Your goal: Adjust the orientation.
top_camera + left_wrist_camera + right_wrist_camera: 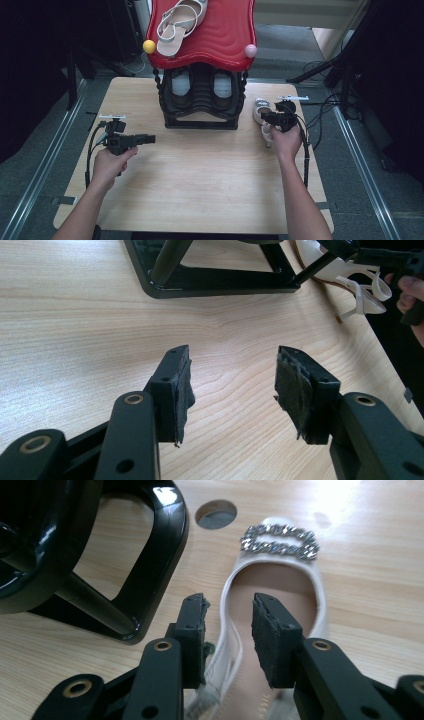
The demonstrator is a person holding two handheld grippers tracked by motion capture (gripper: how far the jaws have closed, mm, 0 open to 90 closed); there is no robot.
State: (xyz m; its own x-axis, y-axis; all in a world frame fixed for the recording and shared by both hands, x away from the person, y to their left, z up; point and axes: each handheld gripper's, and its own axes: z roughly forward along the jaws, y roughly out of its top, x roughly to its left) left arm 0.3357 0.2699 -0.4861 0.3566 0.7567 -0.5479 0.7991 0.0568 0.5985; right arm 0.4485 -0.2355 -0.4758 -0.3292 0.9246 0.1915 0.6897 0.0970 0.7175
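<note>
A pale cream sandal (260, 106) with a sparkly buckle lies on the wooden table right of the black shoe rack (200, 107). In the right gripper view the sandal (280, 577) points away from me, and my right gripper (229, 602) stands open with the sandal's left side rim between its pads, which do not press on it. From above, the right gripper (266, 118) hovers over the sandal's heel end. My left gripper (148, 139) is held low over the table's left half. Seen along its own jaws, the left gripper (232, 360) is open with only bare wood between them.
The rack has a red wavy top shelf (225, 35) carrying a matching sandal (177, 25), a yellow ball (149, 46) and a pink ball (250, 50) at its corners. Dark shoes with white insoles (182, 82) sit on the lower shelf. A round hole (216, 514) is in the table.
</note>
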